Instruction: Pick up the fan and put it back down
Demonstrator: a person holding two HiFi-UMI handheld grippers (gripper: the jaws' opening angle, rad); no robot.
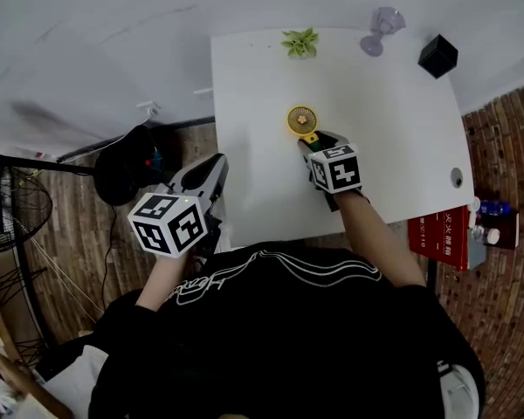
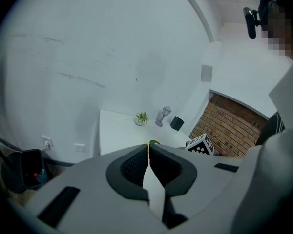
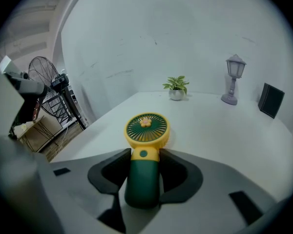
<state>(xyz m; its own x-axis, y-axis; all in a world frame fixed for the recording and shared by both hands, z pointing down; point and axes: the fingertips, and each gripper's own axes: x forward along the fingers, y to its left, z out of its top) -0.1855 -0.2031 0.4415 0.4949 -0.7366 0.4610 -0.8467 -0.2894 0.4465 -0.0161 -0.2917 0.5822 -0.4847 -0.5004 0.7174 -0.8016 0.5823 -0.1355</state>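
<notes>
My R gripper (image 3: 144, 165) clamped on fan (image 3: 146, 129) handle, mid-frame | L gripper (image 2: 149, 164) closed, empty | fan looks down on table (image 3: 224, 130) | lift + set-down pending

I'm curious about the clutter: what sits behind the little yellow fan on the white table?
Farther back on the table stand a potted plant, a lantern-shaped lamp and a black box. The fan covers the tabletop just behind its head.

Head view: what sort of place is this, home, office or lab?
Probably a home or small studio room: a white table against a plain white wall, dressed with a potted plant and a lantern ornament, over wood-look flooring.
</notes>
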